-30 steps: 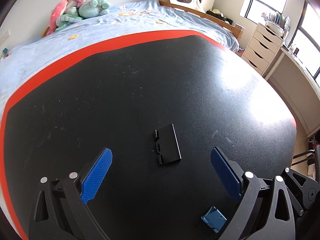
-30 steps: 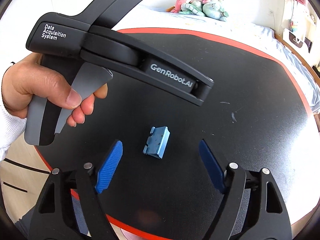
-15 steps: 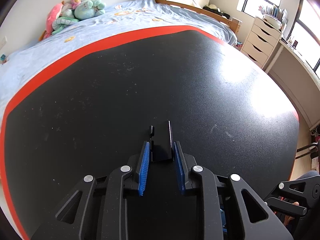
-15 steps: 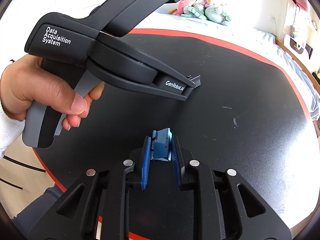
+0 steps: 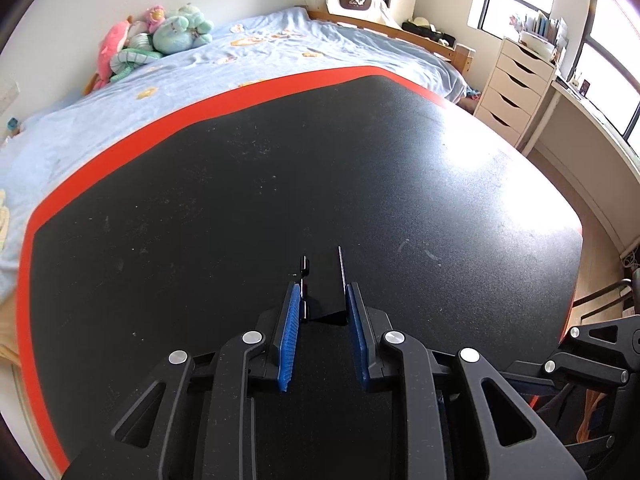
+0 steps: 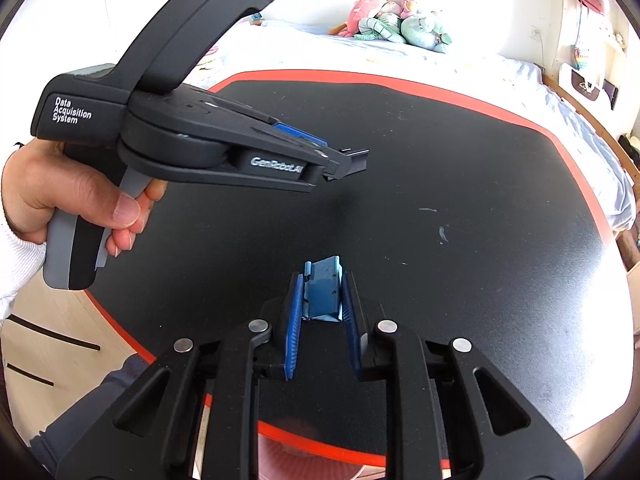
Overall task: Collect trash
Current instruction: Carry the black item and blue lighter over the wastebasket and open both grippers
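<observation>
- Where the black mat point(image 5: 280, 184) with its red border was spread as the work surface, two hand-held grippers were seen above it, each clenched on a small piece of trash.
- The left gripper point(image 5: 322, 300) was closed on a black plastic piece point(image 5: 325, 280), which was gripped between the blue pads point(image 5: 289, 332) and stuck out forward past the fingertips, raised off the mat over its near half.
- In the right wrist view, the left gripper point(image 6: 344, 162) was seen from the side, held by a hand point(image 6: 68, 196) above the mat's left part, with the black piece point(image 6: 354, 156) at its tip.
- The right gripper point(image 6: 321, 296) was closed on a blue plastic piece point(image 6: 322, 292), which was pinched upright between the pads near the mat's near edge.
- Behind the mat's far edge, a bed point(image 5: 200, 76) with a pale blue sheet was shown, with plush toys point(image 5: 156, 36) piled at its head.
- A white drawer unit point(image 5: 516, 88) was shown beyond the mat's far right corner, beneath a window.
</observation>
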### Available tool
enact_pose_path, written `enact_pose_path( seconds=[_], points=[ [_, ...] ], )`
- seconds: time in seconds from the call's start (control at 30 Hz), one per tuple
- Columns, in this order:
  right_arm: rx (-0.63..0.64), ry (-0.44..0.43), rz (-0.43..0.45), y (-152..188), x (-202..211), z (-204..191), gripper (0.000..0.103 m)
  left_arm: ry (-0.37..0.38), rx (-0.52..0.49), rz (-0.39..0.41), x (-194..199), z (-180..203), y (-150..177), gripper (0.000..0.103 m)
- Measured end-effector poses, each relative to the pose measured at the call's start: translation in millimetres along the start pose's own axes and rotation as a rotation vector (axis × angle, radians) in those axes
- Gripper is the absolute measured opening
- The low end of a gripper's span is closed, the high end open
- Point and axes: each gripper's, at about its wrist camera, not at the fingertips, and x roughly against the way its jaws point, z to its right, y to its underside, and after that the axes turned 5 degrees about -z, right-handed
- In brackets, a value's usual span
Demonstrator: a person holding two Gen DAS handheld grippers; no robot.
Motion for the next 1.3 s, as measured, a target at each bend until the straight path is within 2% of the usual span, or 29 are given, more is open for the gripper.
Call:
enact_pose_path(
  seconds=[0.3,0.63,0.9,1.3],
  points=[
    [-0.035,0.010,0.045,23,54,9,0.019,-0.011,-0.042,0.055,49,25,30,0.023],
    [-0.052,0.013,0.068,55,97,11,0.019,0.042,-0.085,0.097,85,66,74,0.023],
    [-0.057,0.003,0.050,79,108,7,0.019,0.085,-0.105,0.096,97,87,109,0.023],
    [-0.063,-0.030,-0.008,110,98,-3,0.019,0.147,-0.110,0.027,81,108,156,0.023]
  ],
)
